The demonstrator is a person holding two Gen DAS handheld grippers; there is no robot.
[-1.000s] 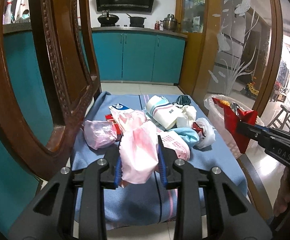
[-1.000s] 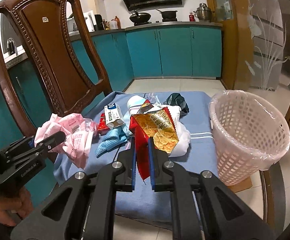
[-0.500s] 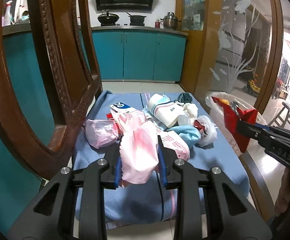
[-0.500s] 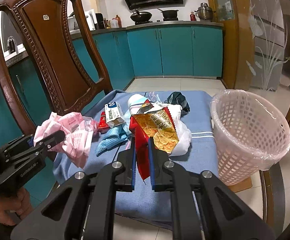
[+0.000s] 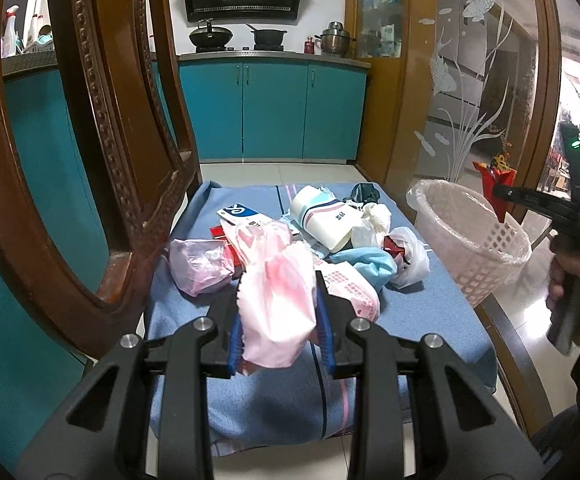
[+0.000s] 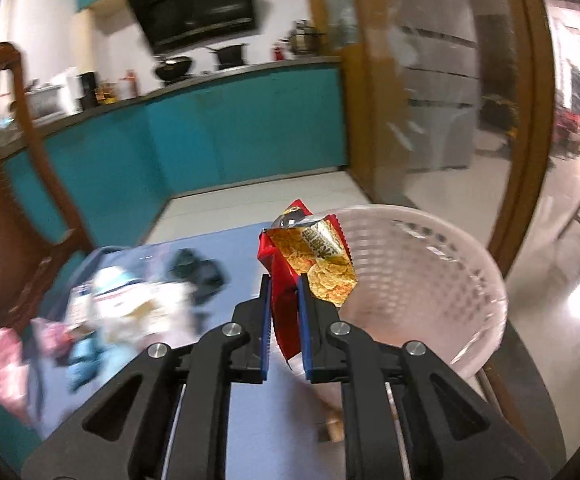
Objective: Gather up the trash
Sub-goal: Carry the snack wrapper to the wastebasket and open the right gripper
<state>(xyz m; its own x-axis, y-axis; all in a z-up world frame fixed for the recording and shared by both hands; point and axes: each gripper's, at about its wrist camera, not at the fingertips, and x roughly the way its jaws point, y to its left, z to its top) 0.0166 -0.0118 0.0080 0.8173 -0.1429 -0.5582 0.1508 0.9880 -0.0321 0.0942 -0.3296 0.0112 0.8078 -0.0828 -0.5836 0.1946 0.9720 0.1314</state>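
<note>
Over on the right edge of the blue-cloth worktop [image 5: 418,312] sits the white mesh bin [image 5: 486,248] with its plastic liner, and that's clearly where everything's headed. Rest of the trash pile [image 5: 342,236] is heaped mid-worktop: white bags, a blue crumpled thing, a carton, a pink bag near the left edge by the wooden chair [image 5: 101,168].

Right claw [image 6: 283,312] is clamped narrow on a red snack bag [image 6: 310,256], and the bag now hangs at the bin's near rim, partly over the opening. Left claw [image 5: 279,320] is closed around a pink plastic bag [image 5: 277,304], held up above the front of the worktop, well apart from the bin.

So I'd say we're at the drop step for the snack bag. Next move looks like: nudge it further over the bin's middle, then open up so it falls in instead of catching on the rim. Pink bag goes after.

Versus a second ago: the right claw was back over the pile with the bin off to its right; it has swung across to the bin fast (view's all blurred). Left one barely budged.
</note>
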